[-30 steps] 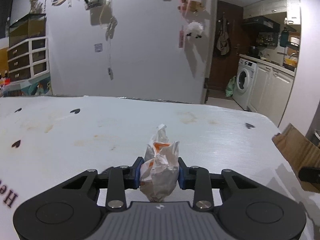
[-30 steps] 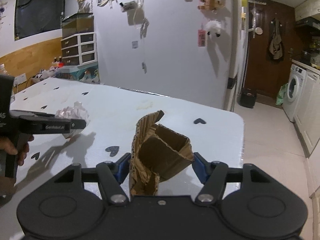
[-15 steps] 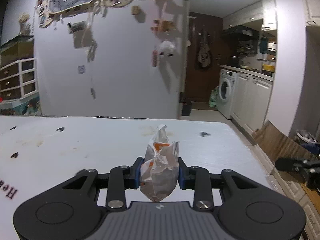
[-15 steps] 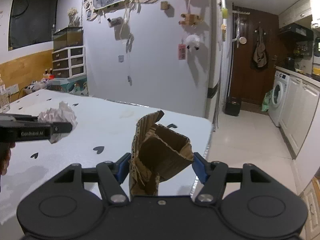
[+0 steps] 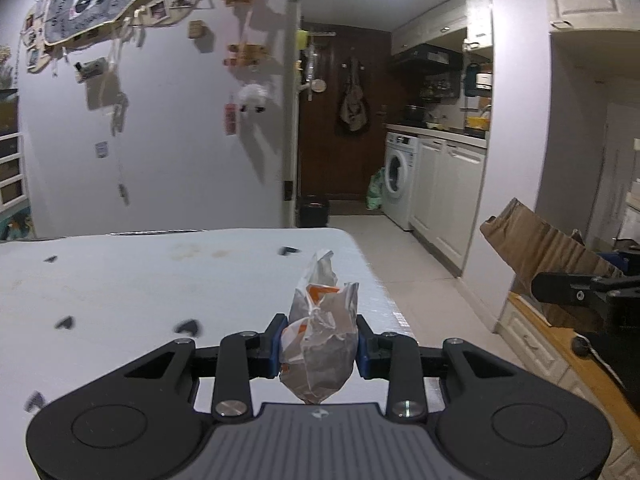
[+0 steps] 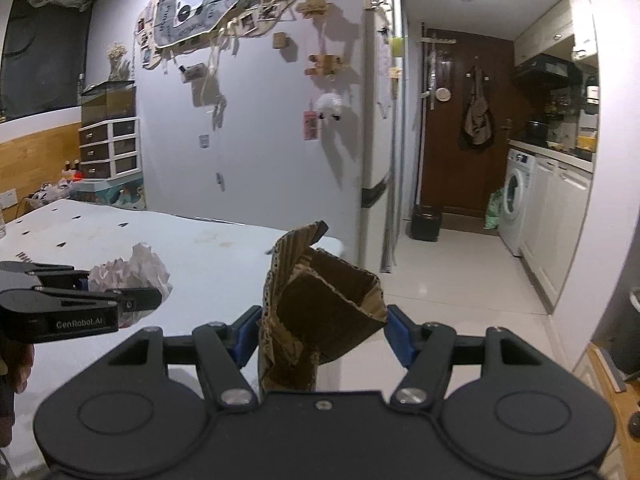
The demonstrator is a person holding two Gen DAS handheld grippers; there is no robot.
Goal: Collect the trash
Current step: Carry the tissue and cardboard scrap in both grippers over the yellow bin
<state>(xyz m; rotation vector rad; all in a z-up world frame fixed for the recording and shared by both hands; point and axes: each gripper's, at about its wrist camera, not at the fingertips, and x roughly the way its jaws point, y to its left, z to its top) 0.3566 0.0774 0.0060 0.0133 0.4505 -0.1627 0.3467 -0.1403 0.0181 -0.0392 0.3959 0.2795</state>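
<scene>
My left gripper [image 5: 318,346] is shut on a crumpled white-and-orange wrapper [image 5: 320,336], held above the right end of the white table [image 5: 168,280]. In the right wrist view that same left gripper [image 6: 132,300] shows at the left with the wrapper [image 6: 136,270] in its jaws. My right gripper [image 6: 320,328] is shut on a torn, folded piece of brown cardboard [image 6: 320,304] near the table's far corner. The cardboard [image 5: 544,248] and the right gripper [image 5: 576,292] also appear at the right edge of the left wrist view, beyond the table's edge.
The white table [image 6: 120,232] carries small black heart marks and faint stains. Past its end lies a tiled floor [image 5: 400,248] leading to a black bin [image 6: 426,222], a washing machine [image 5: 398,178], white cabinets [image 5: 448,196] and a dark door [image 6: 464,128]. A decorated wall [image 5: 160,140] stands behind.
Both grippers have swung to the right across the table with their loads still held. The view now takes in the table's end, the floor and the kitchen corridor.
</scene>
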